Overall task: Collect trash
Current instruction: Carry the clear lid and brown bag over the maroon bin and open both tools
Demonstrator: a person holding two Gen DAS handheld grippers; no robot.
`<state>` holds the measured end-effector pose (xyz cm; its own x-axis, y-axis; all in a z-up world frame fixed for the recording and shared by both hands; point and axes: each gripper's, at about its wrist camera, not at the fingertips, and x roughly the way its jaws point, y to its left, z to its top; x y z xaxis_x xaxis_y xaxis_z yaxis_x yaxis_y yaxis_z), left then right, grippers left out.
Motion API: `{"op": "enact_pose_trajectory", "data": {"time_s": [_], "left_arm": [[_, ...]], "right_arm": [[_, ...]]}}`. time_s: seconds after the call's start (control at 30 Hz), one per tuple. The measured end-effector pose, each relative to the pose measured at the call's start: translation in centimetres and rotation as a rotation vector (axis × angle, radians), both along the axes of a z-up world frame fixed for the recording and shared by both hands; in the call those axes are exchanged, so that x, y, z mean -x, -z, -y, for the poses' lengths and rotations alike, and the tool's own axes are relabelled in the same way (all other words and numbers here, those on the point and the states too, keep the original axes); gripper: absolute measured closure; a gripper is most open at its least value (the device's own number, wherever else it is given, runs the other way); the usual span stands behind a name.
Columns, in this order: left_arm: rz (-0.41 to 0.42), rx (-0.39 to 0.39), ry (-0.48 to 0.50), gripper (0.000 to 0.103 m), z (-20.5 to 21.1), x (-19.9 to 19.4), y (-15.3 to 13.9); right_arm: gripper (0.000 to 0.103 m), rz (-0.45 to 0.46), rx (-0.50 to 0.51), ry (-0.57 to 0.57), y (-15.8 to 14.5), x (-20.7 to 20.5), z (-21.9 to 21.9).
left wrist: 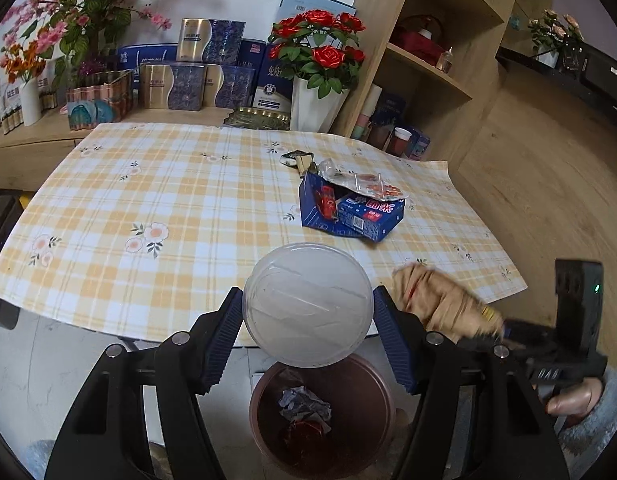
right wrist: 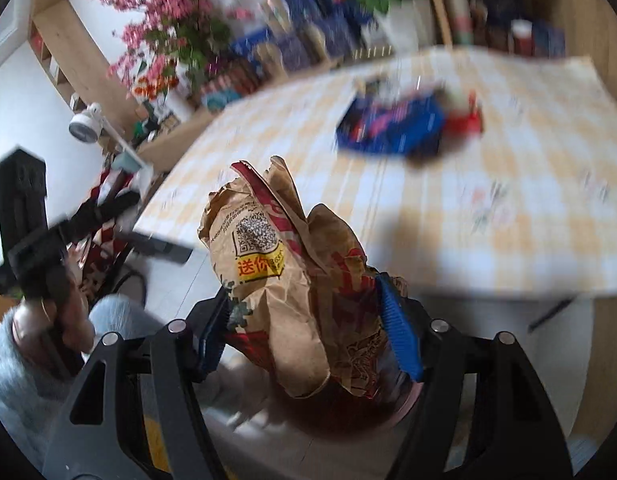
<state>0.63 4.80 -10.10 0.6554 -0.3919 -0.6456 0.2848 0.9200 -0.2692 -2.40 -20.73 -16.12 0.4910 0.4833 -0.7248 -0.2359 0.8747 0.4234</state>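
Note:
My left gripper (left wrist: pixel 308 312) is shut on a clear round plastic lid (left wrist: pixel 308 304) and holds it above a brown trash bin (left wrist: pixel 264 420) on the floor, which holds crumpled wrappers. My right gripper (right wrist: pixel 304 316) is shut on a crumpled brown paper bag (right wrist: pixel 284 272) with red print and a QR code, over the bin's rim (right wrist: pixel 404 404). The bag also shows at the right in the left wrist view (left wrist: pixel 440 304). A torn blue box (left wrist: pixel 348 212) with wrappers and a small dark wrapper (left wrist: pixel 296 158) lie on the checked tablecloth (left wrist: pixel 148 200).
Boxes (left wrist: pixel 212 64), flower pots and a white vase of red roses (left wrist: pixel 316 108) line the back of the table. A wooden shelf unit (left wrist: pixel 428 60) stands at the right. The bin stands just in front of the table's near edge.

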Motion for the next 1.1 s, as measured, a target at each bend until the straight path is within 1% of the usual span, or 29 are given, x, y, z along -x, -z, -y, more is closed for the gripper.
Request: {"op": "enact_pose_trajectory", "data": {"time_s": [0.17,0.33,0.5,0.6,0.97,1.1], "left_arm": [[-0.028,0.009,-0.001,0.039,-0.2,0.7,0.7],[-0.028,0.006,-0.004,0.039,-0.4,1.1,0.9],[-0.027,0.004,-0.002,0.039,-0.4,1.1,0.9],[-0.031,0.004,0.000,0.039,-0.3,1.1,1.0],[-0.038,0.000,0.006,0.039,0.0,1.5,1.4],[-0.040,0.002,0.007,0.039,-0.1,1.5,1.4]], "right_arm": [[0.034,-0.140,-0.008,-0.050,3.2,0.3,-2.2],[0.033,-0.215,0.038,-0.052,5.1,-0.3,-3.1],[0.032,-0.241,0.054,-0.045,5.7,-0.3,-3.5],[0.032,-0.253,0.067,-0.028,6.2,-0.7,-3.0],[0.027,-0.208,0.037,0.015,5.3,-0.8,-2.0],[0.023,-0.191,0.023,0.023,5.0,-0.9,-1.9]]}}
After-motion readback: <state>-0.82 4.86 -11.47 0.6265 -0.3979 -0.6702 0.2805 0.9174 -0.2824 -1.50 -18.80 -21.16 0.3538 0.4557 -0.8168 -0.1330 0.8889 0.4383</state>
